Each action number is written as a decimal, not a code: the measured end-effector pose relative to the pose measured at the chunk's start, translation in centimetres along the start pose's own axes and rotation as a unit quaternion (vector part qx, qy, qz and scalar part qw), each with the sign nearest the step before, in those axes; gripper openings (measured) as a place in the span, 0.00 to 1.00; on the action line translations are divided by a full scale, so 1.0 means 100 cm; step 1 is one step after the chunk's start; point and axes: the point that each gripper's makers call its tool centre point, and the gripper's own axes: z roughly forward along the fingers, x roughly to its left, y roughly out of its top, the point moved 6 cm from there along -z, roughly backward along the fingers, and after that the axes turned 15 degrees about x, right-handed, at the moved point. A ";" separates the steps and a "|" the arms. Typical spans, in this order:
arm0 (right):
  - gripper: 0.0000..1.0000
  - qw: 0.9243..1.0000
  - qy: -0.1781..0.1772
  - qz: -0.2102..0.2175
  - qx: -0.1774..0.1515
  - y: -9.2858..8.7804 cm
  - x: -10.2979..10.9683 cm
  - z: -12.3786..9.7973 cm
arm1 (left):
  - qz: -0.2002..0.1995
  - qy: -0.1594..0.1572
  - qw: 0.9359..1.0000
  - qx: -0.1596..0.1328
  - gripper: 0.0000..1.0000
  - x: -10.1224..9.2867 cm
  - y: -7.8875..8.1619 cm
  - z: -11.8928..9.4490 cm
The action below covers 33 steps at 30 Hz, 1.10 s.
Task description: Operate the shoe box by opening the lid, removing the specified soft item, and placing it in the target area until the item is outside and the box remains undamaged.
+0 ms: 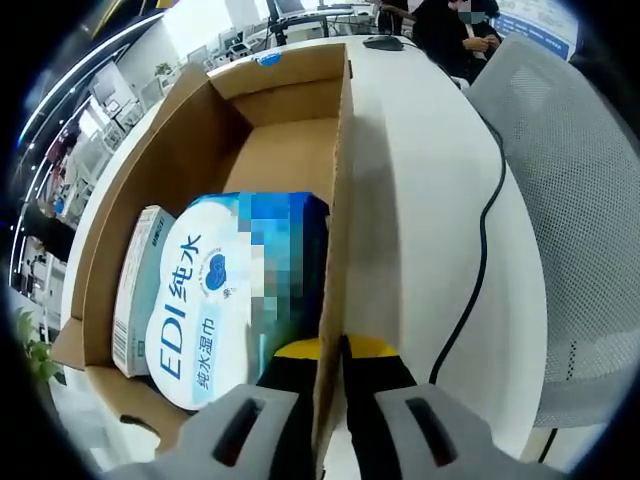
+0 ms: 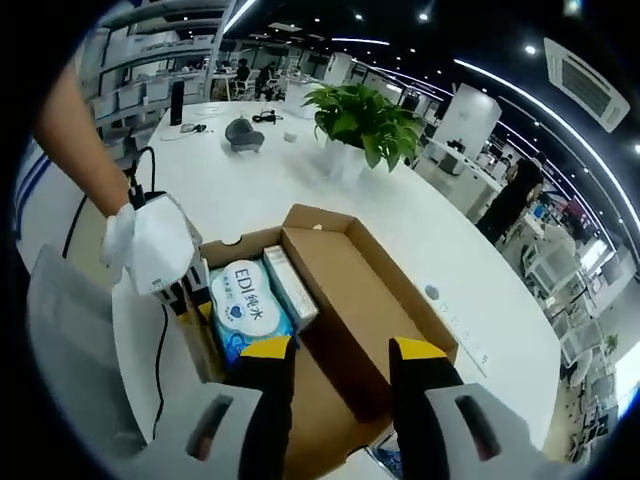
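The cardboard shoe box [image 2: 340,290] sits open on the white desk [image 2: 300,180]. Inside it, at one end, lies the soft wet-wipes pack [image 1: 215,300], with a small carton [image 1: 140,290] just beside it against the box wall. The left tongs [image 1: 332,350] are closed narrowly on the box's side wall, one jaw inside and one outside. The right tongs [image 2: 340,355] hover above the box, jaws wide apart and holding nothing. A black cable [image 1: 485,230] runs across the desk beside a mesh chair [image 1: 580,200]. A potted plant [image 2: 365,120] stands farther back.
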 end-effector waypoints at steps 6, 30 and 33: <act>0.29 1.000 0.012 -0.008 -0.007 0.004 0.003 0.013 | 0.000 0.001 1.000 0.000 0.04 0.000 0.000 0.000; 0.27 0.996 0.084 -0.037 -0.012 0.035 0.026 0.072 | 0.002 0.001 1.000 0.000 0.04 0.000 0.003 0.000; 0.26 0.995 0.078 -0.054 -0.009 0.040 0.028 0.077 | 0.002 0.002 1.000 0.000 0.04 0.000 0.003 0.000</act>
